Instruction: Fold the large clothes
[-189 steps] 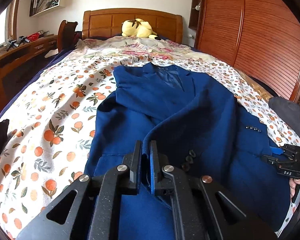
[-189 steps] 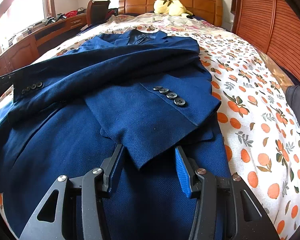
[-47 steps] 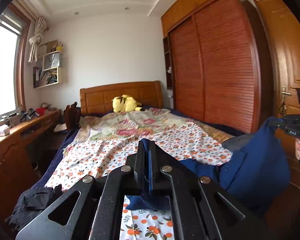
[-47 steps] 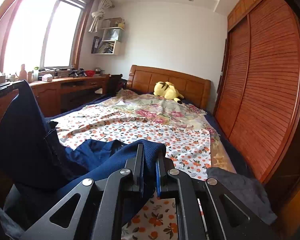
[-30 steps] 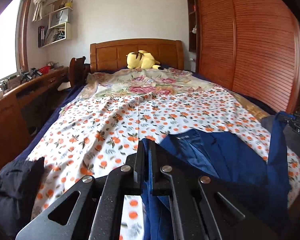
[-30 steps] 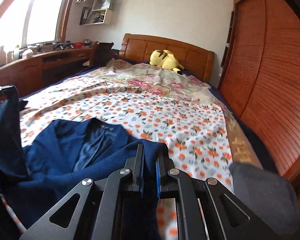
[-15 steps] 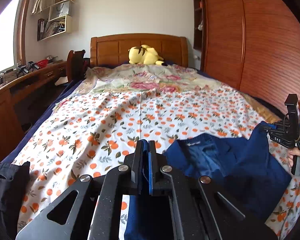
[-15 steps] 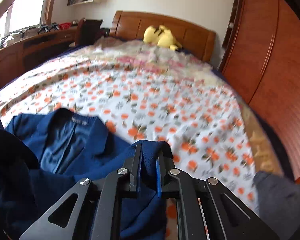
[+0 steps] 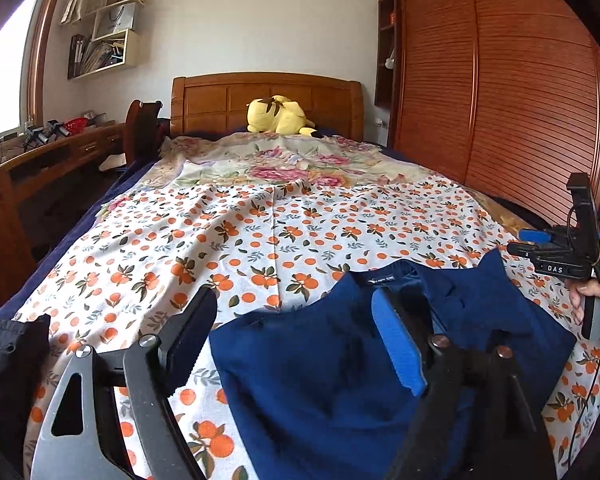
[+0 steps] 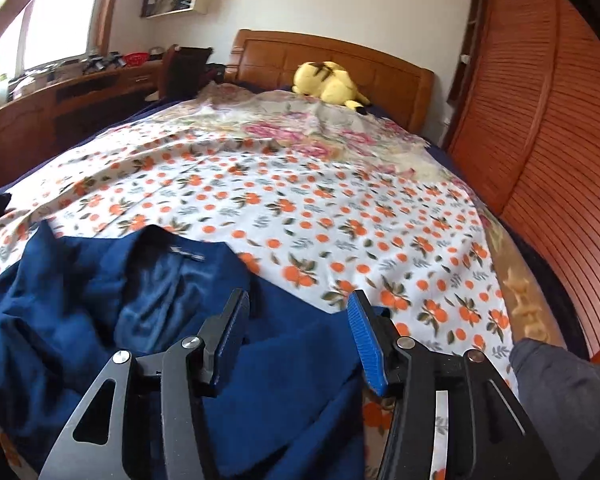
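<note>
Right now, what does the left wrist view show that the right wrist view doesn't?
Only the left wrist view shows the right claw from outside, held in a hand beyond the jacket, plus black clothing at the bed's near left. Only the right wrist view shows a grey garment at the bed's right edge. Both show the blue jacket folded on the orange-print sheet, the yellow plush toy, and open claws.

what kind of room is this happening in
A bedroom in a home, most likely. A bed with a wooden headboard and an orange-print sheet fills the view, a yellow plush toy sits at its head, and a slatted wooden wardrobe lines one wall. The blue jacket lies on the bed.
</note>
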`<action>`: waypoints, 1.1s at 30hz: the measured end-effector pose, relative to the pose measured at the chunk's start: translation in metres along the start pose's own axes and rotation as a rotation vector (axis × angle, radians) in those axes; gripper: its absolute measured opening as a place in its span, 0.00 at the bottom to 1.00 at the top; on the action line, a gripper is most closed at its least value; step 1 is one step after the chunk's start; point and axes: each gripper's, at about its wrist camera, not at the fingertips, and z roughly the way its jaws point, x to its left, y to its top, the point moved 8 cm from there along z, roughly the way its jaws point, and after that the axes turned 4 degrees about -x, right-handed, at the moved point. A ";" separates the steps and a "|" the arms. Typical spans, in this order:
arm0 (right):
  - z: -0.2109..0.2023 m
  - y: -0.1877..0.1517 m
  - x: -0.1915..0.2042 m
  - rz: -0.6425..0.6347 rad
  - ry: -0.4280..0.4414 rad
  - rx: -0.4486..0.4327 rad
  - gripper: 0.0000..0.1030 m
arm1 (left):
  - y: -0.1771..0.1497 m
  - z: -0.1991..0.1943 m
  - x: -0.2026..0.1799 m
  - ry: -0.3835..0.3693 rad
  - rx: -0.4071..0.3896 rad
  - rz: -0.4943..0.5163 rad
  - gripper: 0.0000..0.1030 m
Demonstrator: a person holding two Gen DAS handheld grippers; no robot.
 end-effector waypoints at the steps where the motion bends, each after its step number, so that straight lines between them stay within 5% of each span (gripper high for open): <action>1: 0.001 -0.001 0.008 -0.015 0.009 0.007 0.53 | -0.001 -0.001 0.002 0.004 0.000 -0.001 0.78; 12: 0.025 0.004 0.105 -0.106 0.222 0.147 0.54 | -0.032 0.001 0.027 0.009 0.068 0.004 0.78; 19: 0.048 -0.006 0.103 -0.126 0.219 0.241 0.54 | -0.047 0.003 0.024 -0.022 0.099 0.022 0.78; 33: -0.029 -0.040 0.054 -0.121 0.168 0.292 0.54 | -0.054 0.008 -0.019 -0.128 0.121 0.053 0.78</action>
